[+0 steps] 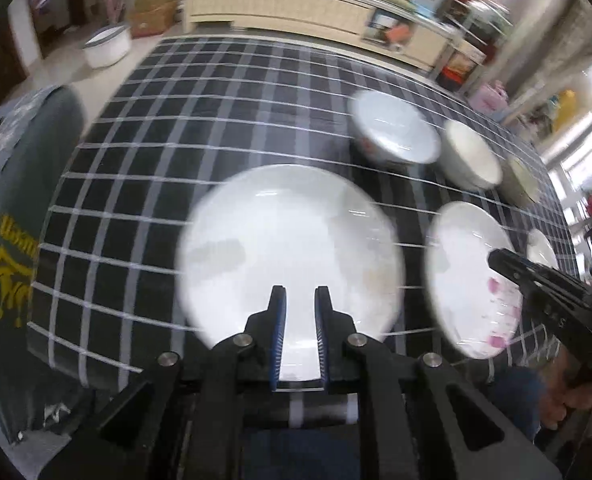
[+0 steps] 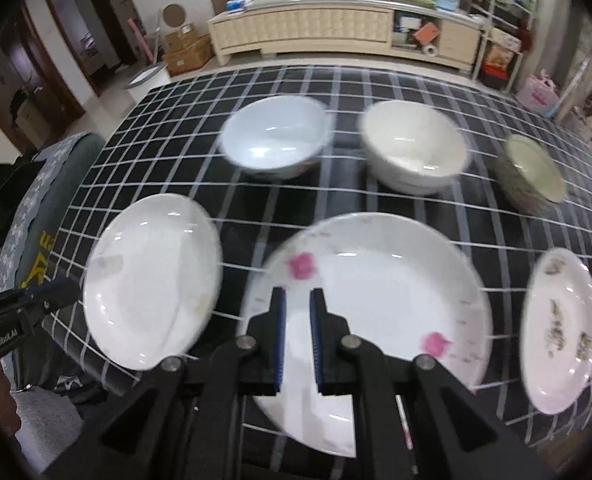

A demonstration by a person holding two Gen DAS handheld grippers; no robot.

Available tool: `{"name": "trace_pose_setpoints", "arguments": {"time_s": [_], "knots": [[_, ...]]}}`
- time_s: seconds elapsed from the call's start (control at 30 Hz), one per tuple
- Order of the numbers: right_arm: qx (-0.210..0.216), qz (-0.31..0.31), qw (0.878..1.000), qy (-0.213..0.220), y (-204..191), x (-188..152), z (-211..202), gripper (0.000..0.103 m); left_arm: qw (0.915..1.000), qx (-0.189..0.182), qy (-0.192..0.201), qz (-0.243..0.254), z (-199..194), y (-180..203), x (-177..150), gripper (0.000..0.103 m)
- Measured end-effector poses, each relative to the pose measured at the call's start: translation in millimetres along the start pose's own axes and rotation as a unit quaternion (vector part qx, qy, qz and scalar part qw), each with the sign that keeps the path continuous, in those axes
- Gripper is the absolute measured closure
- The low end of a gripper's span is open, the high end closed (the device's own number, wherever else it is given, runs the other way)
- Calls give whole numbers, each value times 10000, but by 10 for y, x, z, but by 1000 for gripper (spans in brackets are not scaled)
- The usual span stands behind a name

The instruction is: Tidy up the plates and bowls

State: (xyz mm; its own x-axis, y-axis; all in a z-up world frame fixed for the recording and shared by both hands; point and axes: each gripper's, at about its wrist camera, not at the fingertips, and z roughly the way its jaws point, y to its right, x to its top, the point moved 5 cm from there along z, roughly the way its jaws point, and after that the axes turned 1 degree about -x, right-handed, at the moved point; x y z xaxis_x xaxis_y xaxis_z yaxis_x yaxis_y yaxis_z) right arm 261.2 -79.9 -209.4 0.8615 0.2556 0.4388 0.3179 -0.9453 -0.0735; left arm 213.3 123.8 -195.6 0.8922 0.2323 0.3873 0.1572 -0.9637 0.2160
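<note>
Nothing is stacked yet: on the checked table (image 2: 376, 80) three plates lie in a near row and three bowls stand in a far row, all apart from one another. The left gripper (image 1: 300, 300) hovers over the near edge of the plain plate (image 1: 287, 240) at the near left, its jaws a narrow gap apart and holding nothing. The right gripper (image 2: 297, 302) hovers the same way over the near part of the pink plate (image 2: 376, 300) in the middle, jaws slightly parted, empty. To the right of that lies the small plate (image 2: 560, 332) with a greyish sprig pattern. Beyond, from left to right, stand the bluish bowl (image 2: 273, 138), the cream bowl (image 2: 414, 146) and the green bowl (image 2: 532, 174). Both views are blurred, so the hands seem to be on the move, and I judge this to be the opening step, each gripper lining up on a plate. The next move probably calls for dropping one claw to a rim, one finger over and one under the lip, closing firmly, then lifting the plate level and setting it on its neighbour. A shallow rim on cloth could slip, so the bite needs care.
</note>
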Motion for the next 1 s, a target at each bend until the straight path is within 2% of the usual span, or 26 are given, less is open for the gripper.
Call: {"name": "trace_pose_setpoints", "arguments": {"time_s": [0.1,0.17,0.2,0.3,0.4,0.53,0.9,0.97,1.0], "knots": [[-115,95,9999,-87,265,-70,-44,87,9993,-215,-52,286,86,389,3,91],[-202,134,9996,-106,436,-130,-75,84,9986,-316,-115,406,173,598,11,91],[-255,187,9994,-126,546,-157,-82,79,9981,-361,-159,464,237,705,12,91],[-346,351,9987,-145,785,-234,-109,70,9974,-420,-259,531,359,856,-8,91],[-475,464,9977,-167,1001,-268,-107,64,9964,-480,-383,581,503,991,2,91],[-437,553,9972,-244,1186,-318,-50,56,9953,-507,-516,637,673,1107,-20,87],[-512,664,9954,-460,1390,-319,207,56,9940,-202,-693,822,1019,1185,-1,87],[-587,638,9949,-508,1399,-323,247,57,9939,-168,-710,822,1054,1179,1,91],[-555,638,9950,-525,1396,-327,268,61,9939,-161,-719,825,1060,1169,7,92]]}}
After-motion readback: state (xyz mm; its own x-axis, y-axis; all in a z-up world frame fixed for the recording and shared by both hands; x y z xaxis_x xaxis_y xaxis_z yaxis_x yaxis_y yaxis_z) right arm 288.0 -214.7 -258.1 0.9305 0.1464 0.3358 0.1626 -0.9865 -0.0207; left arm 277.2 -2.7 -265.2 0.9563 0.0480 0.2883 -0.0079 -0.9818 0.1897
